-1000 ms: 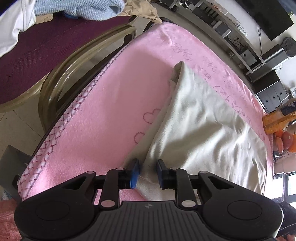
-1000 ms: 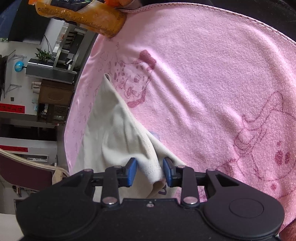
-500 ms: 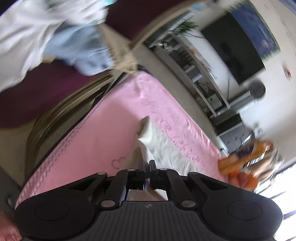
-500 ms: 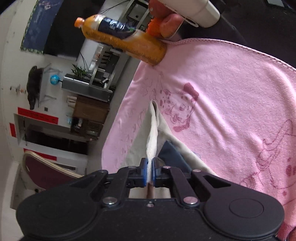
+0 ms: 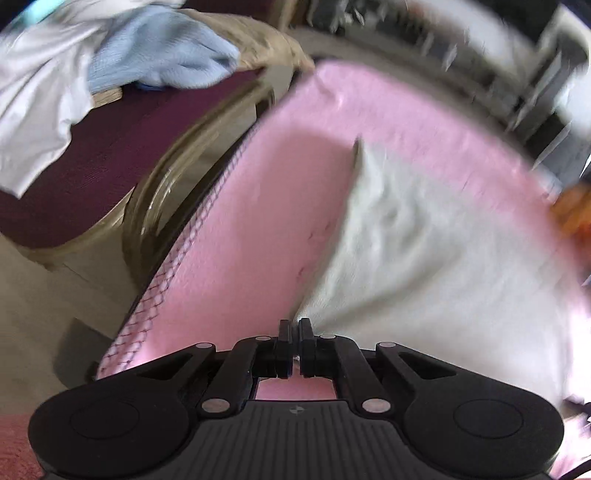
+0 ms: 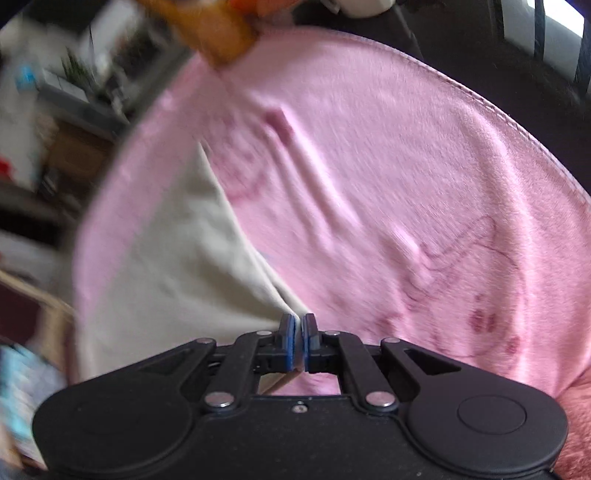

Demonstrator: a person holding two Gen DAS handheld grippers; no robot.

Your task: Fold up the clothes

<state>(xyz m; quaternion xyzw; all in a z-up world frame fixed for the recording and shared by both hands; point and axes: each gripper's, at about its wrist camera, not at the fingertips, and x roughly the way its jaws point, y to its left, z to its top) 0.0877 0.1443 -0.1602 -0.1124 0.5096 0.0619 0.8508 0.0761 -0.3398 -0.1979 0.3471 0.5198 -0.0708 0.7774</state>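
A cream garment (image 5: 424, 254) lies on a pink blanket (image 5: 280, 192) and stretches away from both grippers. My left gripper (image 5: 294, 328) is shut on the garment's near corner, at the bottom middle of the left wrist view. In the right wrist view the same cream garment (image 6: 177, 258) runs up and to the left over the pink blanket (image 6: 388, 177). There my right gripper (image 6: 297, 325) is shut on another near corner of the cloth. Both views are blurred by motion.
A chair with a dark red seat (image 5: 92, 162) stands left of the blanket, piled with a light blue cloth (image 5: 159, 55) and a white cloth (image 5: 40, 99). An orange bottle (image 6: 210, 33) lies at the blanket's far edge. Shelving (image 6: 55, 110) stands beyond.
Both grippers went from open around the garment's edge to shut on it. The cloth was lifted half a second ago and now lies spread lower and wider over the blanket.
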